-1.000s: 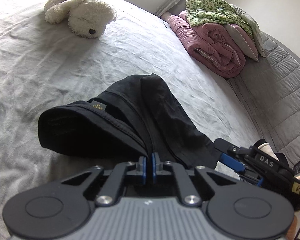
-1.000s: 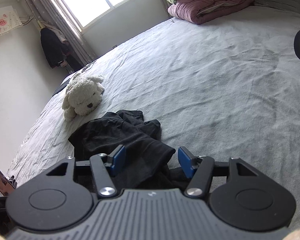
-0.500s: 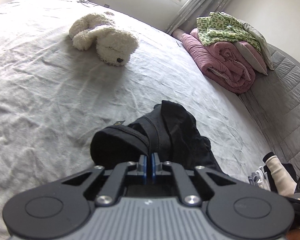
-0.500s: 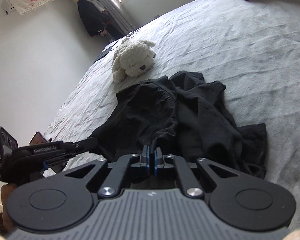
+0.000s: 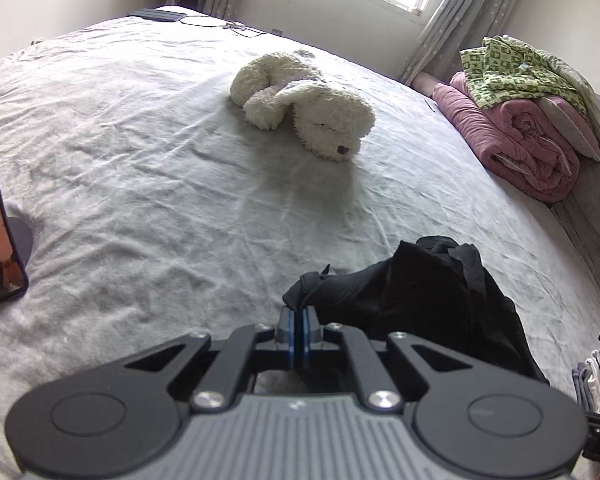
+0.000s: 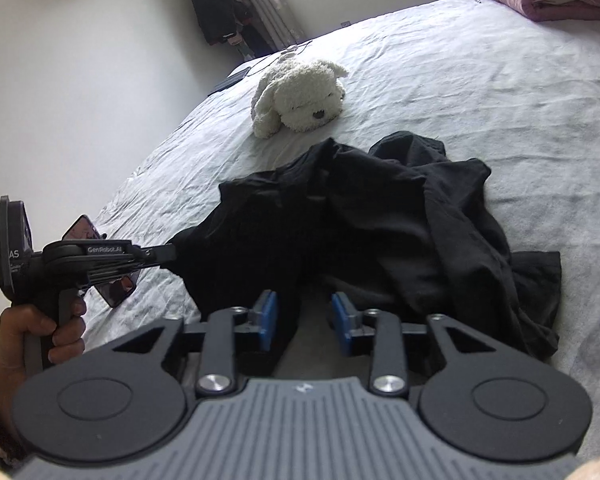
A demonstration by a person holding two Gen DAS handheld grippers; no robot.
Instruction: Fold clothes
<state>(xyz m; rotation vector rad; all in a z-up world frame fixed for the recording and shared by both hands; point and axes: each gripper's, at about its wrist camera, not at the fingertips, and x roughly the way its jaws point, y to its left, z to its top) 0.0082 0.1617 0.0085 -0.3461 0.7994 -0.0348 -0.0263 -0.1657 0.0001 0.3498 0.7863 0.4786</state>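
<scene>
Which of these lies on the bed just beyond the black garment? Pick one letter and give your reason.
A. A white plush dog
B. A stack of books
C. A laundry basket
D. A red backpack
A: in the right wrist view a white plush dog lies on the grey bed sheet just past the far edge of the crumpled black garment.

We see a matt black cloth garment [image 6: 364, 220] crumpled on the creased grey bedsheet [image 5: 140, 152]; beyond it lies a fluffy cream plush dog [image 5: 304, 104]. Matt black plastic, ribbed grey casing and shiny metal screws make up the right gripper [image 6: 302, 320].
</scene>
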